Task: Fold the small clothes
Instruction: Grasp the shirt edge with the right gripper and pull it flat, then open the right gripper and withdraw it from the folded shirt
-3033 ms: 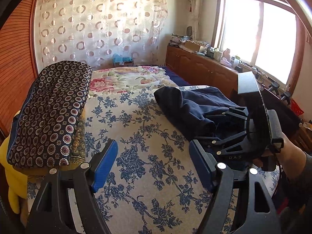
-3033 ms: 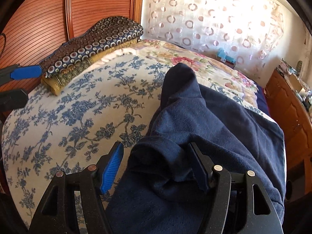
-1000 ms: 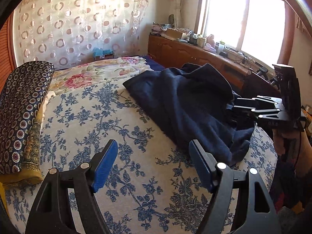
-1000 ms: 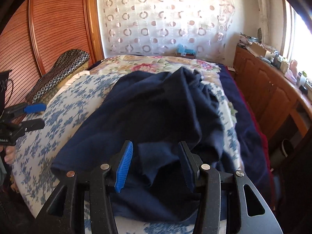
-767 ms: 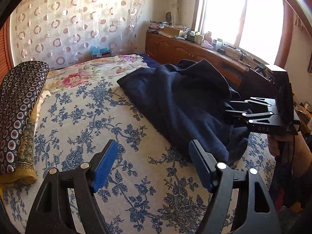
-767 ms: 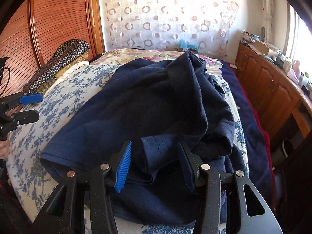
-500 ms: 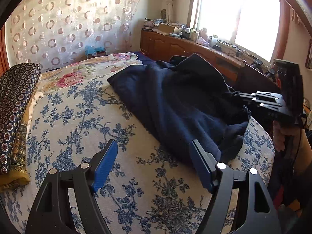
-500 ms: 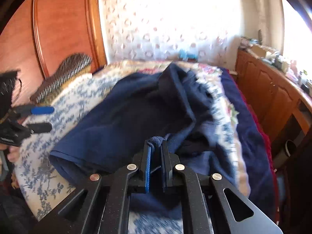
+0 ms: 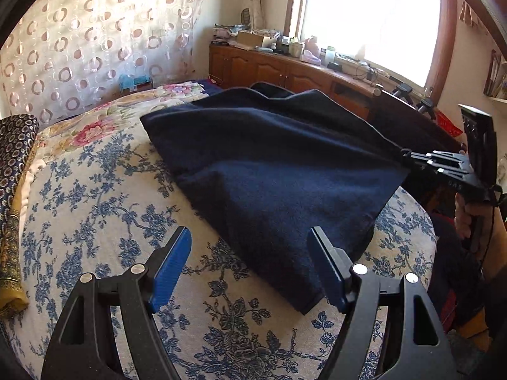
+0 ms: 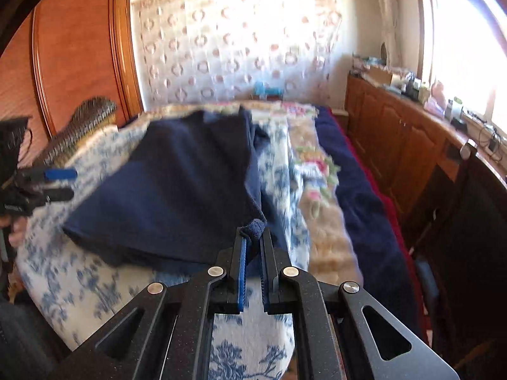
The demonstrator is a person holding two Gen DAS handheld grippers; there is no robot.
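Dark navy knit garment (image 9: 272, 171) lies spread across the bed's cream cover with blue flower print (image 9: 95, 209), toward its right half, one corner drawn up and out to the right. Fabric slopes from that raised corner down to the cover; near lower edge rests on the floral print just ahead of the left gripper.

Right gripper (image 10: 252, 240): black frame, blue-padded fingers, jaws pressed together on a bunched nub of the navy cloth that pokes out above the fingertips. In the left wrist view the same tool (image 9: 421, 161) sits at the right edge of the bed, cloth taut from its tip, the person's hand (image 9: 465, 215) wrapped on the handle below.

Left gripper (image 9: 250, 262): jaws spread wide, nothing between them. It hangs low over the floral cover, the right finger close against the garment's near corner; contact cannot be judged. Right wrist view shows it at far left (image 10: 58, 183), fingers apart.

Right wrist frame is motion-blurred; fine detail of the cloth is lost.

Surroundings: dark cushion with ring pattern (image 9: 12, 145) at the left side of the bed, curtain with circle print (image 9: 95, 41) behind, wooden sideboard (image 9: 285, 72) under a bright window (image 9: 370, 19), cluttered with small items.
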